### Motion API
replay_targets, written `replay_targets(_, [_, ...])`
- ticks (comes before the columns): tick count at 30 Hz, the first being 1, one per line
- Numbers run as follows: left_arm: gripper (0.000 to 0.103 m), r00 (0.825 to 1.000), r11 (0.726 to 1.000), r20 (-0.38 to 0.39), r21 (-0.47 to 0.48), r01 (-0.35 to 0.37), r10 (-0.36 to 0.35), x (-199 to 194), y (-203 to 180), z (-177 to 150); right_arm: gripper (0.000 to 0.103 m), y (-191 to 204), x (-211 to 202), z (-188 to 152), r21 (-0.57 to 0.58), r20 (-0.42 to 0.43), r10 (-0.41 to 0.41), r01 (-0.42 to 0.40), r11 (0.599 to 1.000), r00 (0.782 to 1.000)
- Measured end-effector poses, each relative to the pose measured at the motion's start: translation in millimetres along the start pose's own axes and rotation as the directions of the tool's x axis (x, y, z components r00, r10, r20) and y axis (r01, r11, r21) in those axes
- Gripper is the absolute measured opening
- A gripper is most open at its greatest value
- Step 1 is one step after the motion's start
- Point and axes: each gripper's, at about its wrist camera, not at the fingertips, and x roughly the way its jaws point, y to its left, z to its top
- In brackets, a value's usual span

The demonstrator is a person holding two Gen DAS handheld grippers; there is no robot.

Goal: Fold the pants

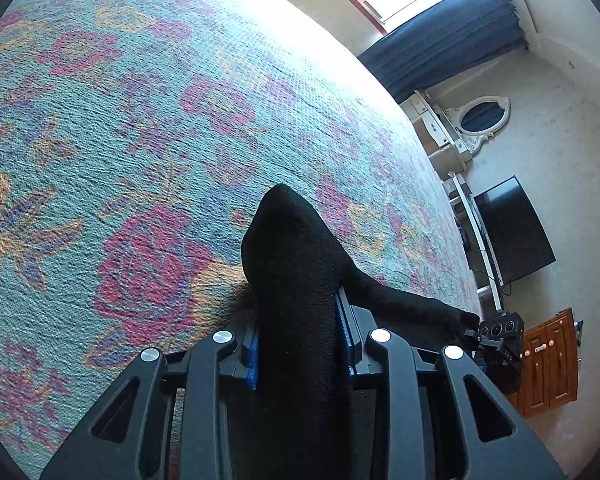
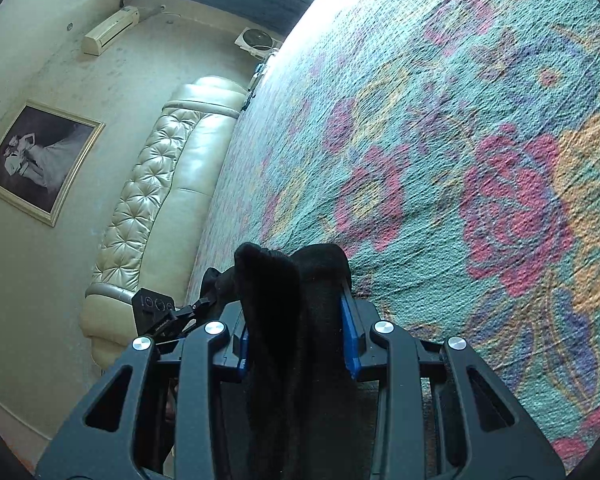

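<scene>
The black pants (image 1: pixel 296 264) are held up over the flowered bedspread (image 1: pixel 140 120). My left gripper (image 1: pixel 302 344) is shut on a thick bunch of the black cloth, which sticks out past the blue pads. A strip of cloth runs right from it to my right gripper (image 1: pixel 496 338) at the right edge. In the right wrist view my right gripper (image 2: pixel 296 328) is shut on a fold of the pants (image 2: pixel 288 280). My left gripper (image 2: pixel 160 316) shows to its left, linked by the cloth. The rest of the pants is hidden below both grippers.
The teal, pink and orange bedspread (image 2: pixel 460 160) fills most of both views. A cream tufted headboard (image 2: pixel 160 184) lines the bed's far side. A dark TV (image 1: pixel 512 232), a white mirror (image 1: pixel 480 120) and a wooden cabinet (image 1: pixel 548 360) stand by the wall.
</scene>
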Motion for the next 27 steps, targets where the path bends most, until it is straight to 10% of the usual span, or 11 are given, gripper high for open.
replay_targets(27, [0.033,0.999,0.999,0.015,-0.002,0.037,-0.037,13.8,2.2,-14.0,0.033,-42.5,-7.9,-1.6,0.054,0.013,0.046,-0.047,0.997,0.999])
